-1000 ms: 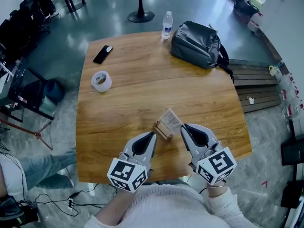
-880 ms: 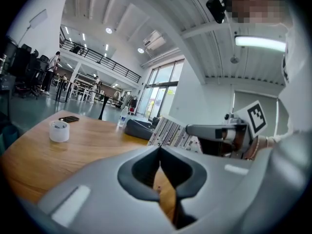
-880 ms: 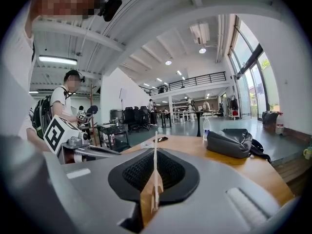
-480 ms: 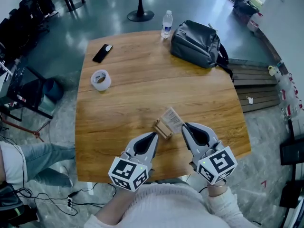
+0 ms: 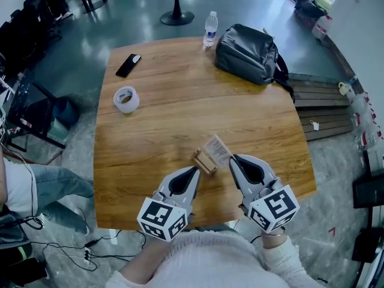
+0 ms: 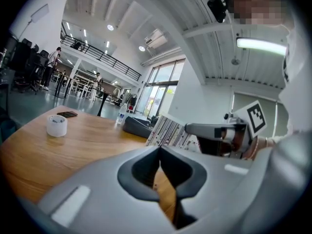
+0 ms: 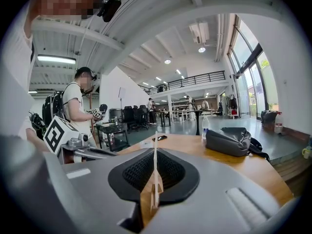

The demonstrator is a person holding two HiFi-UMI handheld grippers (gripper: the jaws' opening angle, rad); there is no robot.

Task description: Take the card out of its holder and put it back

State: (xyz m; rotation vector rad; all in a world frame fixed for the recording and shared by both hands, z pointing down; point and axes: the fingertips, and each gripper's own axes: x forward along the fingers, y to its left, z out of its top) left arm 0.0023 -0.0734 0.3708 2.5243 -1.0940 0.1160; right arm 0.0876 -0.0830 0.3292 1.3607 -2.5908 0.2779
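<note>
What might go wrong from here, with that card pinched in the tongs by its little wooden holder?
The right tongs pinch the thin card edge-on, so it might bend or slip. The wooden holder is small; it may lift with the card if the shut left tongs aren't truly pinning it.

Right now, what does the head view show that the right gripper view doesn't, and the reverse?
Only the head view: the flat face of the card and the marker cube of the right tool. Only the right gripper view: the ceiling lights, the balcony, and the card edge-on, pinched in that tool. Both: the bag, bottle, phone and table.
</note>
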